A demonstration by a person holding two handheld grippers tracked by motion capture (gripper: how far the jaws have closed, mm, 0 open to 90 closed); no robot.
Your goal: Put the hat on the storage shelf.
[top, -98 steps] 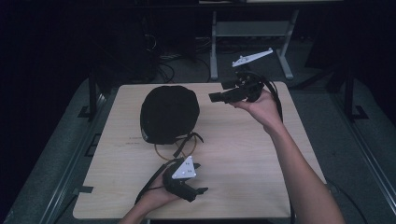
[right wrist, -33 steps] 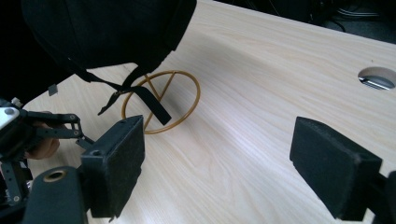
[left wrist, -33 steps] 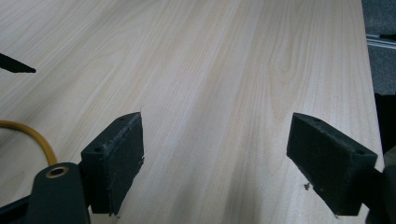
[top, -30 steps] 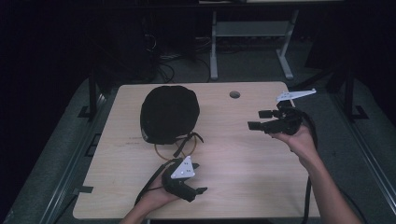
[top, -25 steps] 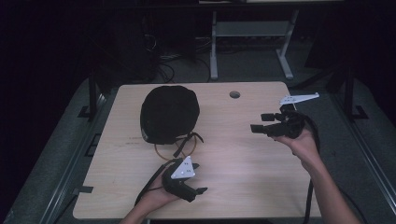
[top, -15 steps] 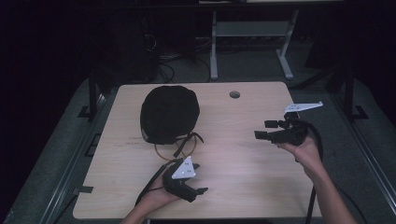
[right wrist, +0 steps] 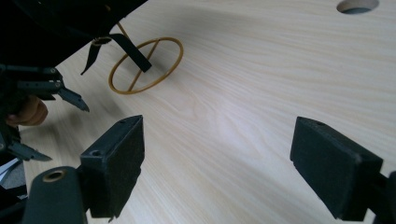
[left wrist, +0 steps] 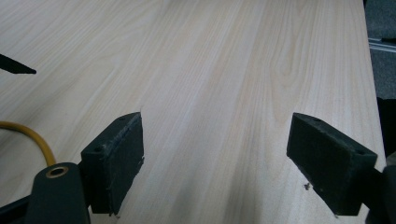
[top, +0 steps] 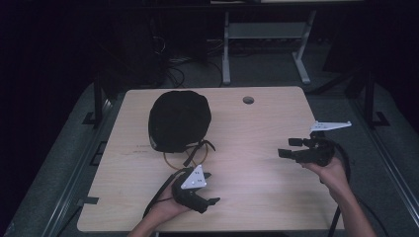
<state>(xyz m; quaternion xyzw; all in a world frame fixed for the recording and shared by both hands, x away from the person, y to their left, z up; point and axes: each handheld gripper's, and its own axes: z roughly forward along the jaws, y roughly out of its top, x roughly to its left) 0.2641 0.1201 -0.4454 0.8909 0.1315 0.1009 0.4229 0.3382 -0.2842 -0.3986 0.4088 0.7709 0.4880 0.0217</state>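
A black dome-shaped cap (top: 178,121) lies on the wooden table (top: 257,123), left of centre. A yellow ring (top: 180,159) with black straps (top: 200,147) sits at its near edge. My left gripper (top: 210,188) rests on the table just in front of that ring, jaws open and pointing right. Its own view shows bare wood between the jaws of the left gripper (left wrist: 215,158) and a piece of yellow ring (left wrist: 28,133) at the left. My right gripper (top: 289,147) hovers open near the table's right edge, pointing left. Beyond the right gripper (right wrist: 217,163) lie the yellow ring (right wrist: 144,65) and the cap (right wrist: 56,23).
A round cable hole (top: 248,100) is in the table near its far edge, also the hole (right wrist: 357,4) in the right gripper view. A metal stand (top: 262,34) and cables stand on the dark floor behind the table. Grey rails run along both sides.
My right gripper has swung from the table's far middle to its right edge, moving nearer and lower. The left gripper, cap and ring have stayed put.
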